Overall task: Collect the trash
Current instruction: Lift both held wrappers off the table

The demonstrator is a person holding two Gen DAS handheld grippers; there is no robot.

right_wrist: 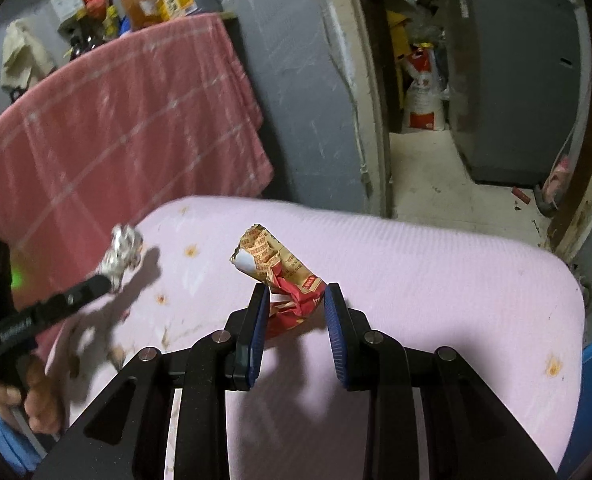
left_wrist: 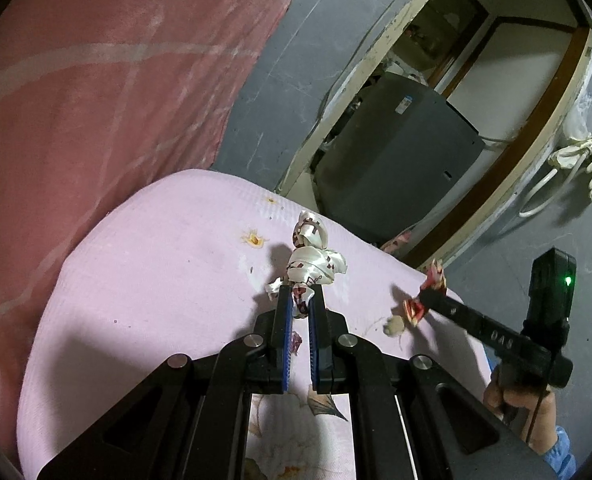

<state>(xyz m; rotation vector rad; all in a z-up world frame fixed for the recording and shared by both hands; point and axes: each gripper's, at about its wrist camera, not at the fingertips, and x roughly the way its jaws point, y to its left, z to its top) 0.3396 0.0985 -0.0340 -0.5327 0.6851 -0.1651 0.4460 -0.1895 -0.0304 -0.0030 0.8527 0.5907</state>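
My left gripper (left_wrist: 300,294) is shut on a crumpled white wrapper with red marks (left_wrist: 311,260) and holds it above the pink cloth-covered surface (left_wrist: 156,280). It also shows in the right wrist view (right_wrist: 122,254) at the left. My right gripper (right_wrist: 296,296) has its jaws around a crumpled red and tan wrapper (right_wrist: 284,276), which sits between the blue pads and is lifted off the cloth; it seems gripped. That wrapper also shows in the left wrist view (left_wrist: 423,292). A small beige scrap (left_wrist: 393,326) lies on the cloth below it.
A red plaid blanket (right_wrist: 116,128) hangs behind the pink surface. A grey wall and an open doorway (right_wrist: 423,152) with a grey appliance (right_wrist: 515,72) and bags stand beyond. Yellow stains (left_wrist: 254,240) mark the cloth.
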